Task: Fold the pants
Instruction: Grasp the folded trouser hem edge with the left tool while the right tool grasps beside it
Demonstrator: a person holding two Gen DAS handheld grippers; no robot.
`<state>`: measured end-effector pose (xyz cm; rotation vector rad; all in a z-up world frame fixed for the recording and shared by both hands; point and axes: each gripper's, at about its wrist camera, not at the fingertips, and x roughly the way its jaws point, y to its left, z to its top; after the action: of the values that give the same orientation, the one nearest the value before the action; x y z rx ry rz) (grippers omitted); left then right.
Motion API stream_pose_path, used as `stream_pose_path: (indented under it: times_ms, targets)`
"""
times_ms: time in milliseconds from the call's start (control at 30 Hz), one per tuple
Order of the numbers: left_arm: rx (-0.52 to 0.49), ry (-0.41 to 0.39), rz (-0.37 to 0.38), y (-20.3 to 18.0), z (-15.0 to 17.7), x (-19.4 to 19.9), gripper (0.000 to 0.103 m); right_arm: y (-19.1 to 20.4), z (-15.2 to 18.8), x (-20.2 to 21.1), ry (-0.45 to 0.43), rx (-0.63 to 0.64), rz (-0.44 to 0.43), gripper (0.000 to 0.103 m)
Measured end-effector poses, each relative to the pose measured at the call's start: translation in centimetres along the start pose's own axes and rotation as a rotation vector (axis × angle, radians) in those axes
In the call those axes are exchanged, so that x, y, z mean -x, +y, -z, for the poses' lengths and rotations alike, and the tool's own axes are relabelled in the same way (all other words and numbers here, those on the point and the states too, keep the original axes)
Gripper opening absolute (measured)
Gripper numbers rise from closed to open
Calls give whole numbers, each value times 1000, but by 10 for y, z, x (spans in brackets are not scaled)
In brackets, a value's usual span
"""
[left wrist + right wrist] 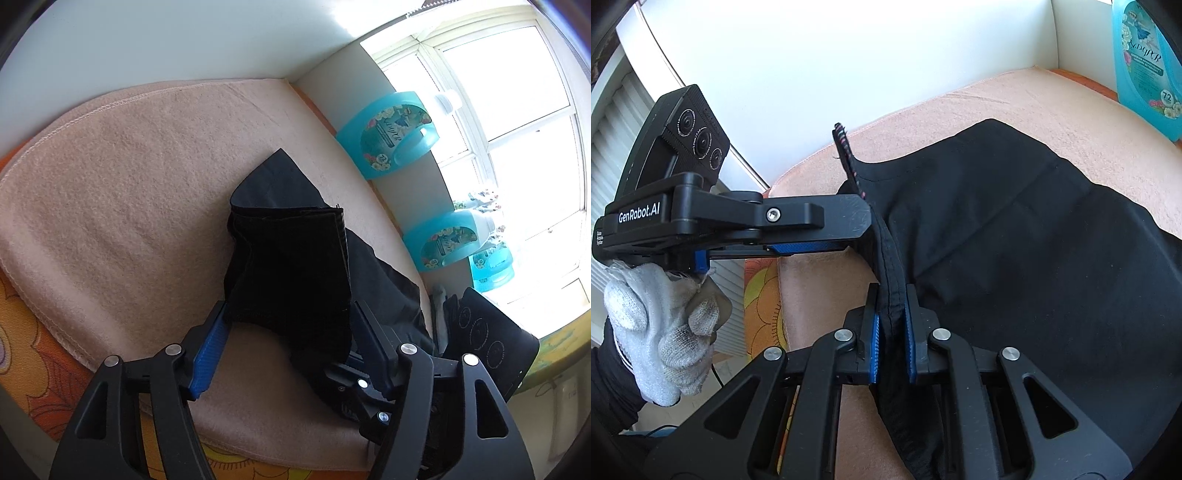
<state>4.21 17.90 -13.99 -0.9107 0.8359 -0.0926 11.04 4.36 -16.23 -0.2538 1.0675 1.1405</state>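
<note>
Black pants lie on a pink towel, with one end lifted. In the left wrist view my left gripper has its jaws set wide, with the lifted black cloth between them. In the right wrist view the pants spread to the right, and my right gripper is shut on their hemmed edge. The left gripper shows there too, at the left, with its fingers against the raised edge of the pants just beyond my right fingertips.
Blue detergent bottles stand on the sill by the bright window; one shows in the right wrist view. An orange flowered cloth lies under the towel. A white wall backs the surface. A gloved hand holds the left gripper.
</note>
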Motion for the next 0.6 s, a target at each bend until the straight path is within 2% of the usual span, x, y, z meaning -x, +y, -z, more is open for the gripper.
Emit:
stream_pose_path:
  times_ms: [100,233,400,600]
  targets:
    - [13,-8,-10,1,0,-1,68,-3,4,4,-2,4,-15,12]
    - [40,-42,-9,7,2,7,68,-9,11,11,13,-26,-132,42]
    - [25,-40,7,3,9,5,68,-3,13,10,21,2,-121,43]
    - [-11,-44,-18,-3,13,0,68,7,9,10,28,23,-113,46]
